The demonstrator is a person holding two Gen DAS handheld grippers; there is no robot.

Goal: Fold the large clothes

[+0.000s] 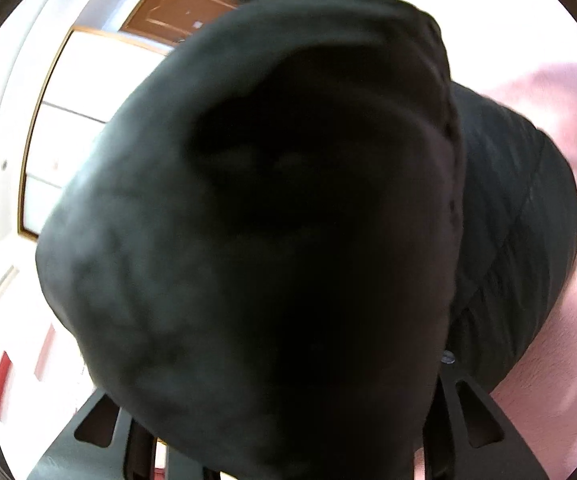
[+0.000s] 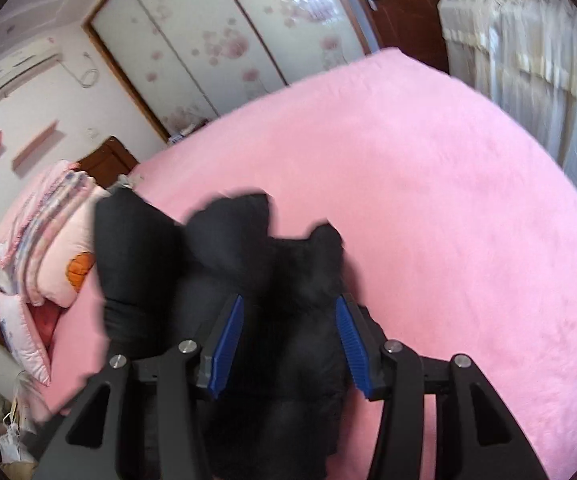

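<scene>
Fingers (image 2: 234, 344) of the right gripper (image 2: 290, 344), angled downward, stand apart astride the black garment (image 2: 224, 248); left's hidden.

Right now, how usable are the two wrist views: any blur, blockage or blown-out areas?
Left wrist view: the black garment hangs against the lens, dark and soft, hiding the fingertips; the wardrobe behind is overexposed. Right wrist view: brighter, the blue pads fairly sharp, the garment's edges smeared by motion, the pink bed cover evenly lit, strong fisheye bending at the rim.
</scene>
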